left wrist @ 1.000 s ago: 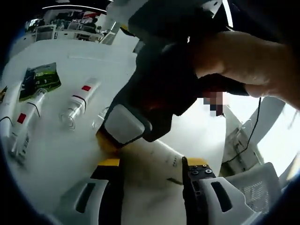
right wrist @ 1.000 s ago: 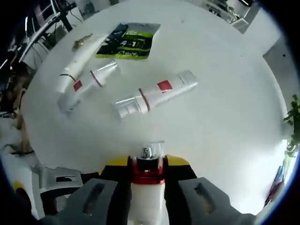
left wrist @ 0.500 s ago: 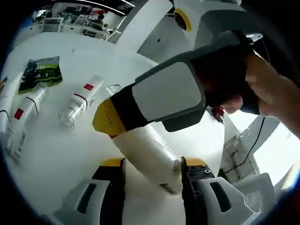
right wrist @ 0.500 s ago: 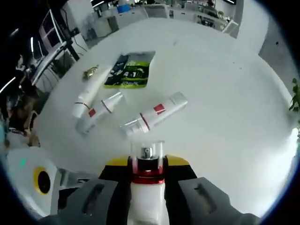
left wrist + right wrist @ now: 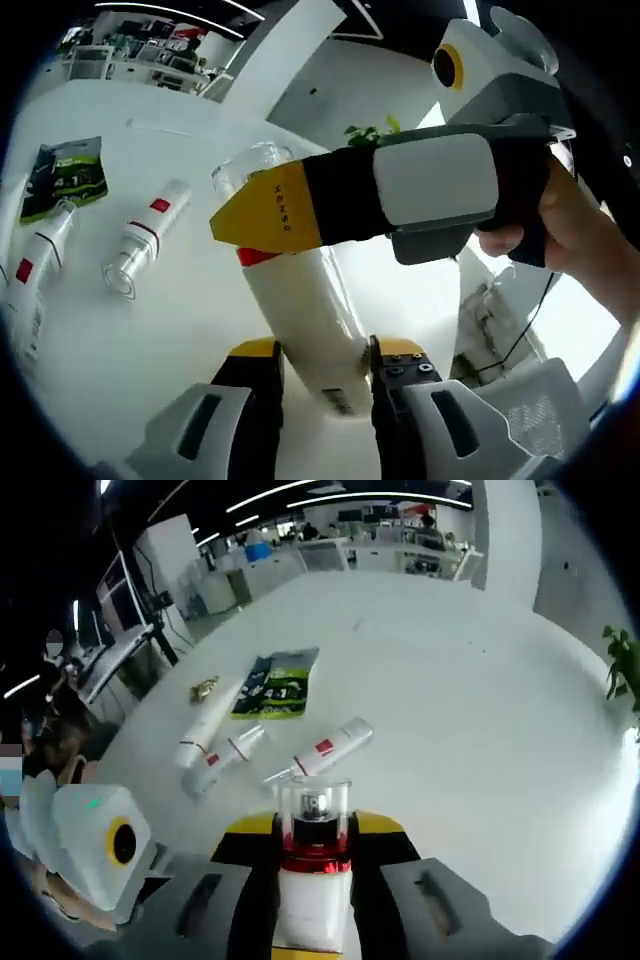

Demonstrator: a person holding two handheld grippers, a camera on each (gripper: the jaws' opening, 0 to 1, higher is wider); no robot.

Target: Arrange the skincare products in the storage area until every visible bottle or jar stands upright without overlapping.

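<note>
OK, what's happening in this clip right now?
A person holds one white pump bottle with both grippers: the left gripper clamps its body, the right gripper its red-collared neck, above the white table. Three more white bottles and tubes lie on their sides on the table beside a green sachet, not yet stood up.

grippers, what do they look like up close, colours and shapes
The left gripper has two grey jaws with dark slots, black inner faces and yellow tips. The right gripper is built the same way. Seen from the side, the right gripper shows a yellow tip, black body and grey panel.
</note>
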